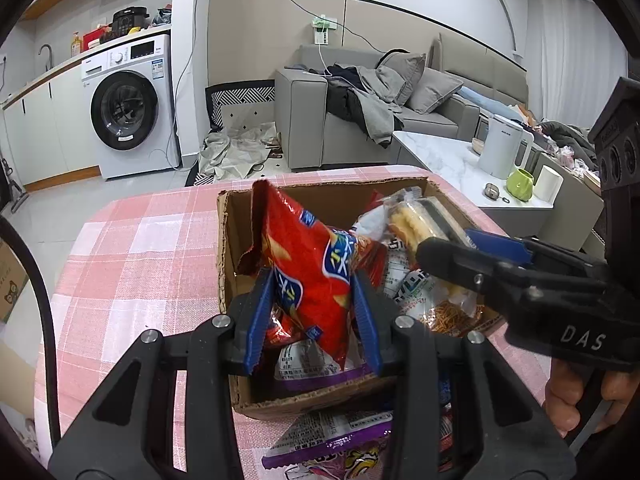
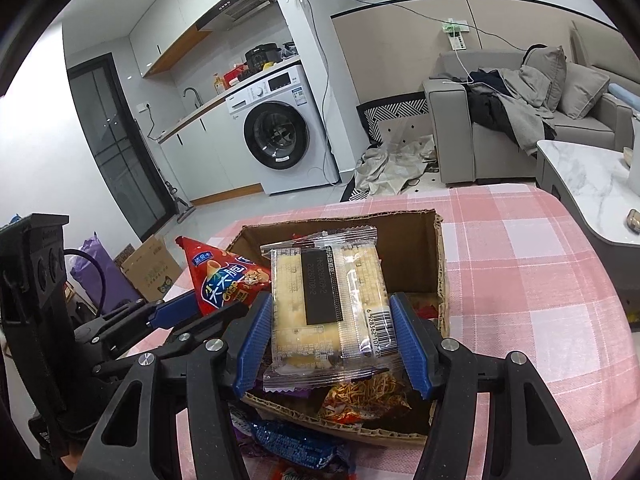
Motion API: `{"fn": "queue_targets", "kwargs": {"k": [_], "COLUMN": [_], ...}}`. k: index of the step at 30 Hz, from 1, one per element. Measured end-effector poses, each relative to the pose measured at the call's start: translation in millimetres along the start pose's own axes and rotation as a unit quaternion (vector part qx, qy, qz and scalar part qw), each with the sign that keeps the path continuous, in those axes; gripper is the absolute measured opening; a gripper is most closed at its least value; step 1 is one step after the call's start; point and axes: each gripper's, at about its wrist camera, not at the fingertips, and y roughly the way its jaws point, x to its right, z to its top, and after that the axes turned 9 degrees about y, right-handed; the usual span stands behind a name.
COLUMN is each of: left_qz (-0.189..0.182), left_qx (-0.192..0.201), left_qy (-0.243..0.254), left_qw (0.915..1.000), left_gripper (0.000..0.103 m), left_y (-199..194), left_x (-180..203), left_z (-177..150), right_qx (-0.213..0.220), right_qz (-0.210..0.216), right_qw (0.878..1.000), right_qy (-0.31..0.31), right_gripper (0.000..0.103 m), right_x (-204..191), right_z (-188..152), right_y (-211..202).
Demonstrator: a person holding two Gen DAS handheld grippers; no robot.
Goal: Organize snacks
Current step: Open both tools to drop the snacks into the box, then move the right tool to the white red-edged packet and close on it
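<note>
Pink-and-white checked tablecloth point(image 1: 132, 240) fills the lower half of both views. Brown corrugated cardboard box point(image 1: 320, 192), open-topped, sits centre frame, already holding several snack packs. More packets lie outside it at bottom centre, incl. a purple-edged foil one point(image 1: 332, 436).

My left gripper point(image 1: 313, 314) is pinching a red crinkly foil snack bag point(image 1: 308, 256) by its lower half, blue pads pressed into both sides; bag stands upright over the box, centre of the left wrist view. My right gripper point(image 2: 330, 338) is clamped on a clear-wrapped pack of pale crackers point(image 2: 326, 304) across its width, held over the box, centre of the right wrist view.

Handling guess: bag is light, air-puffed, slippery film, contents crush easily, so grip low at the seam end, lightly. Cracker pack is stiffer but brittle; hold across the flat edges, don't squeeze the middle.
</note>
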Motion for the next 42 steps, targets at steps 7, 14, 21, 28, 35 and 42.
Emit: {"fn": "queue_targets", "kwargs": {"k": [7,14,21,28,35,42], "left_qz": [-0.002,-0.003,0.006,-0.015,-0.009,0.006], "left_qx": [-0.007,0.003,0.021,0.029,0.024,0.011], "left_qy": [0.001,-0.005,-0.008,-0.022,-0.025,-0.028], "left_qw": [1.0000,1.0000,0.9997,0.9992,0.9994,0.9995], "left_gripper": [0.036,0.044,0.087,0.102,0.102,0.102], "left_y": [8.2,-5.5,-36.8,-74.3,-104.4,-115.5], "left_x": [2.1,-0.2,-1.4,-4.9,-5.7,-2.9], "left_z": [-1.5,-4.8,-13.1,-31.5,-57.7,-84.0], "right_qx": [-0.012,-0.012,-0.002,0.009,-0.012,-0.047], "right_qz": [-0.010,0.001,0.002,-0.007,-0.030,-0.043], "right_qw": [1.000,0.999,0.999,1.000,0.999,0.997], "right_qy": [-0.015,-0.031,-0.043,-0.027,-0.028,-0.037], "right_gripper": [0.060,0.061,0.086,0.103,0.103,0.103], "right_x": [-4.4,-13.2,-13.7,-4.9,7.3,14.9], "right_z": [0.9,2.4,-2.0,-16.1,-40.1,-72.7], "right_y": [10.0,7.1,-18.3,-53.5,-76.7,-81.8]}}
